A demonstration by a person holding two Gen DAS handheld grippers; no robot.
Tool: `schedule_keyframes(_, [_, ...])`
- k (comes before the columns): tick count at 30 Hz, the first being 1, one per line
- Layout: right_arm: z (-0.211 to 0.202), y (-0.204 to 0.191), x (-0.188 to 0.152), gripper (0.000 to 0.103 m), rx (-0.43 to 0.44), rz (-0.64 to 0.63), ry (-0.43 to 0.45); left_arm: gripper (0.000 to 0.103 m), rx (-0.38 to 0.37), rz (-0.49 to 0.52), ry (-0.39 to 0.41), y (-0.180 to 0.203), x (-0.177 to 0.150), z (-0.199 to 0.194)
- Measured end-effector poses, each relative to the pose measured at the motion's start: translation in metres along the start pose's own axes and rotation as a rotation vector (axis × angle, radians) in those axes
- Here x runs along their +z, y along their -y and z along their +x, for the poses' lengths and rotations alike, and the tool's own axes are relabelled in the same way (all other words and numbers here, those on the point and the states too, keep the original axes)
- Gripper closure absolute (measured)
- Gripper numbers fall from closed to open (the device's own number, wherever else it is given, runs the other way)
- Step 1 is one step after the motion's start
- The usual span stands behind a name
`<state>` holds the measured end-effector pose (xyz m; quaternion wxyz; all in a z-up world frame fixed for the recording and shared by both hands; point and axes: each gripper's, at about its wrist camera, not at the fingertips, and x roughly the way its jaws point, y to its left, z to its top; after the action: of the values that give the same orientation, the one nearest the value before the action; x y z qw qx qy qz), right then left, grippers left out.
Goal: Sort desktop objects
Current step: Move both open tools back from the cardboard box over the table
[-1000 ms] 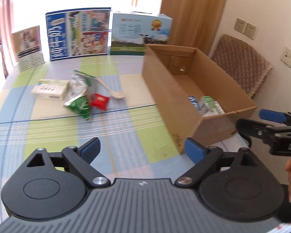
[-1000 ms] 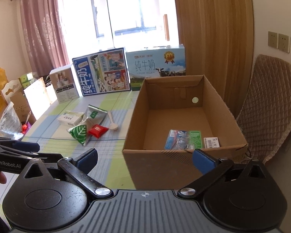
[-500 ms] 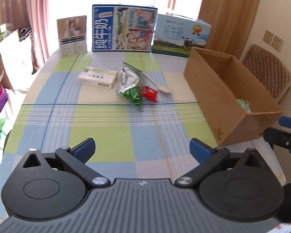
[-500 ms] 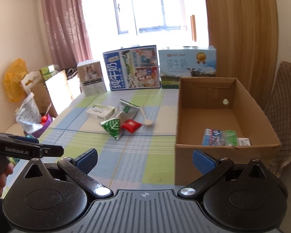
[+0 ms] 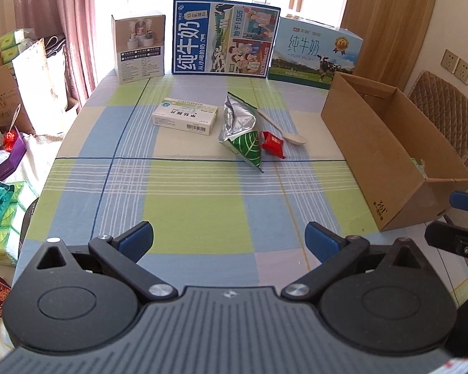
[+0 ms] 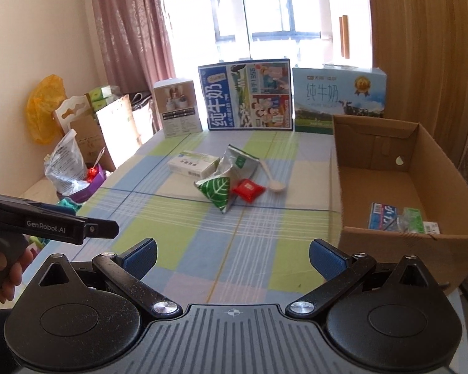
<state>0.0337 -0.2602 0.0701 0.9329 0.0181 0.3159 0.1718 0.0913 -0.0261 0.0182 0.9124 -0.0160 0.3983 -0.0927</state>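
Desktop objects, four unsorted, mid-table. Nearest: left gripper (image 5: 229,237) and right gripper (image 6: 232,254), both spread wide, nothing between the fingers, low over the near table edge. Beyond: green-leaf foil pouch (image 5: 245,134), red sachet (image 5: 273,144), pale spoon (image 5: 284,129), white medicine box (image 5: 185,117). Right side: cardboard box (image 6: 399,243), packets already inside. Step, as judged: approach for another pick. Next: reach forward, straddle the pouch or sachet.

A checked tablecloth (image 5: 196,212) covers the table. Left of the open cardboard box (image 5: 368,149) lie a spoon (image 5: 291,135), red packet (image 5: 273,143), green foil pouch (image 5: 243,137) and medicine box (image 5: 185,118).
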Motion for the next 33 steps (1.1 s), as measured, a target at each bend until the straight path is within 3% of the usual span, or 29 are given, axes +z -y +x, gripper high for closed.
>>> schedule_keyframes(17, [0.057,-0.015,0.009,0.002,0.021,-0.024,-0.052,0.001,-0.010,-0.016,-0.035,-0.020,0.007,0.043])
schedule_keyframes(33, [0.164,0.020,0.029,0.003,-0.013,0.108,-0.089,0.002,-0.058,-0.001,-0.044,-0.041,0.060,0.135])
